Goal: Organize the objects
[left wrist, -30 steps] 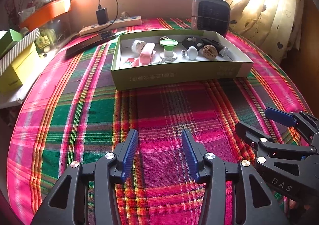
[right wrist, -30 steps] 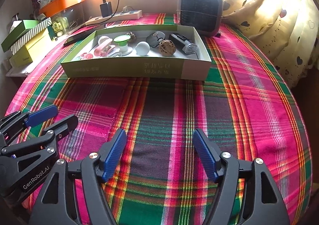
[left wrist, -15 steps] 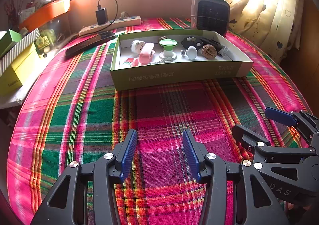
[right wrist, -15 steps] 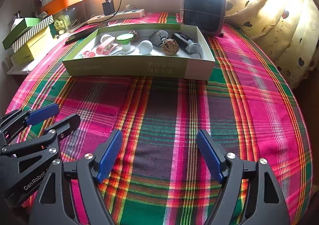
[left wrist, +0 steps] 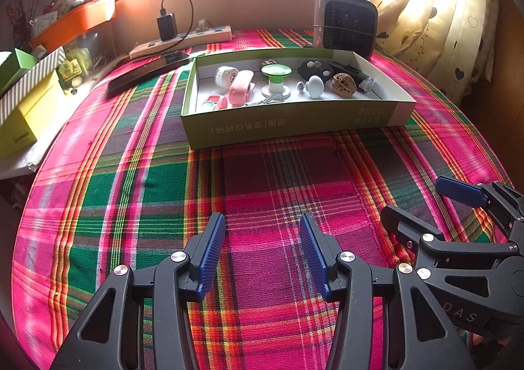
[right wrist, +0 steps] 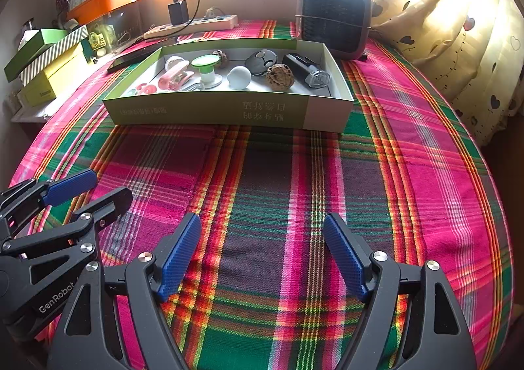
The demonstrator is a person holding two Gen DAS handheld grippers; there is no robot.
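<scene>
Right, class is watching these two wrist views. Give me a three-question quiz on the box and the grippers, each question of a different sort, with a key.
1. True or false: the walnut lies on the cloth outside the green box.
2. Multiple choice: the left gripper is A) shut on a clip, B) open and empty, C) out of view.
3. Fill in: behind the box stands a small ____ with a dark grille.

Key
1. False; it lies inside the box.
2. B; the right gripper is open too.
3. Heater.
</scene>
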